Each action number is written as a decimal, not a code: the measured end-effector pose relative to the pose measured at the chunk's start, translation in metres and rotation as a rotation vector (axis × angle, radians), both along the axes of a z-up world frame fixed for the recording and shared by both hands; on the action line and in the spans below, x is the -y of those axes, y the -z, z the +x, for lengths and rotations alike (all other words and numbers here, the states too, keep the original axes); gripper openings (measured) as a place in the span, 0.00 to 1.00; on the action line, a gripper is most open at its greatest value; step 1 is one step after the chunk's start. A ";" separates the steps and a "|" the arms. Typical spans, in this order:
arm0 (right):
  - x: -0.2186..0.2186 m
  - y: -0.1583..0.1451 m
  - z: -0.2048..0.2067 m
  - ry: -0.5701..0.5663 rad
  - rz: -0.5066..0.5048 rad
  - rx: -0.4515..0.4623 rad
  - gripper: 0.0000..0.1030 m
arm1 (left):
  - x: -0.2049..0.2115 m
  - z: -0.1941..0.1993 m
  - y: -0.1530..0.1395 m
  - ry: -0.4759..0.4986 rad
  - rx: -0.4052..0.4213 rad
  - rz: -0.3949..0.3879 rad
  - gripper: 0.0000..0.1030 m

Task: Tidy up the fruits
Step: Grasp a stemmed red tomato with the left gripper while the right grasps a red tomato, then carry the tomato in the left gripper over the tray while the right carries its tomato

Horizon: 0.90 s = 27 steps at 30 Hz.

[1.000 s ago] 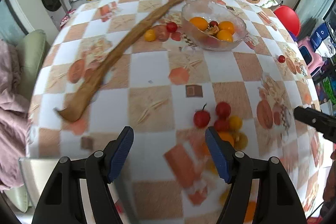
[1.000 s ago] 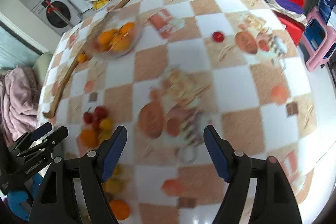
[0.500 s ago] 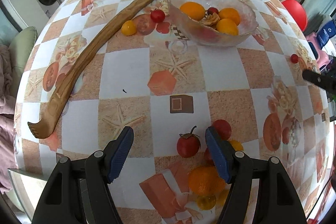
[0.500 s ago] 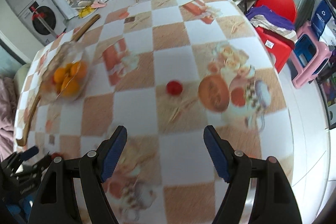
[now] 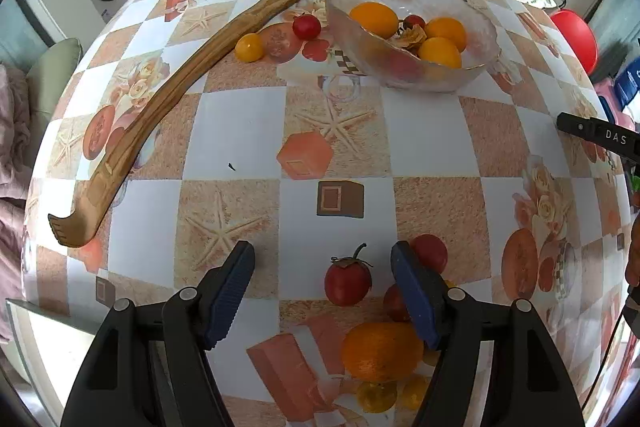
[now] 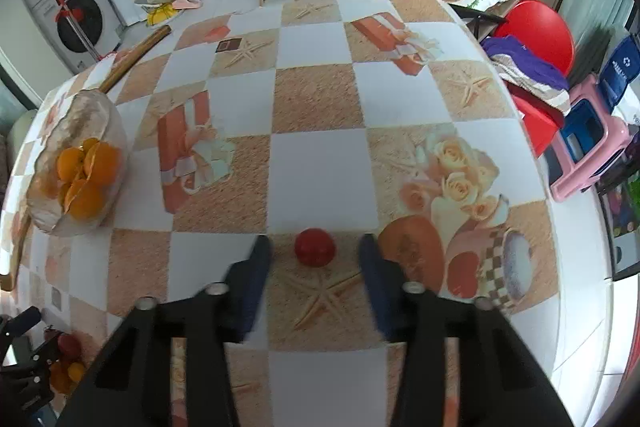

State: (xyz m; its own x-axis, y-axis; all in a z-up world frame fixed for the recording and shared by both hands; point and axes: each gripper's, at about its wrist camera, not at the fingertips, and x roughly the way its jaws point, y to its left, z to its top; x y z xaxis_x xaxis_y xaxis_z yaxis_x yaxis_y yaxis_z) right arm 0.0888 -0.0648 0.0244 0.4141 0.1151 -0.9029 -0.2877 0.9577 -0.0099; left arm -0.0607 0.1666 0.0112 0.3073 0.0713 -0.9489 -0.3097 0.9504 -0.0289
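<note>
My right tool (image 6: 316,259) points steeply down at the bench (image 6: 320,99), jaws closing w/ a lone red tomato (image 6: 315,247) sitting between the 2 tips. There's a visible gap on both sides of it, so the pads aren't pressing yet (fingers are motion-blurred). The tomato rests on the checkered cloth, just left of the printed basket-and-roses pattern.

My left tool (image 5: 322,281) hangs over the fruit pile at the near edge, jaws roughly half open and gripping nothing. A stemmed red tomato (image 5: 347,279) lies between the pads, nearer the right one, not touched by either as far as I can see. The right pad (image 5: 414,301) overlaps 2 more red tomatoes behind it (can't tell if it touches them). An orange (image 5: 380,351) sits just below that, w/ small yellow fruits (image 5: 376,395) at the bottom edge.

Further back, the glass bowl (image 5: 472,27) holds 3 oranges (image 5: 440,53) plus a small red fruit. Just left of the bowl, 1 yellow tomato (image 5: 249,47) and 1 red one (image 5: 306,26) lie loose on the cloth, beside a long wooden back scratcher (image 5: 176,95) running diagonally across the bench.
</note>
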 end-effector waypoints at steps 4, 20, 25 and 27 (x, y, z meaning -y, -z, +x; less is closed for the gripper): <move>0.007 -0.002 0.001 -0.006 0.019 -0.014 0.21 | 0.003 -0.001 -0.001 0.001 0.010 0.005 0.53; 0.008 -0.018 -0.078 -0.126 0.196 -0.154 0.21 | 0.007 -0.020 -0.011 -0.013 0.036 -0.015 0.22; -0.001 -0.023 -0.104 -0.176 0.225 -0.185 0.21 | 0.003 -0.035 -0.024 -0.046 0.068 -0.021 0.22; -0.006 -0.024 -0.115 -0.191 0.230 -0.197 0.21 | 0.001 -0.043 -0.030 -0.055 0.080 -0.025 0.22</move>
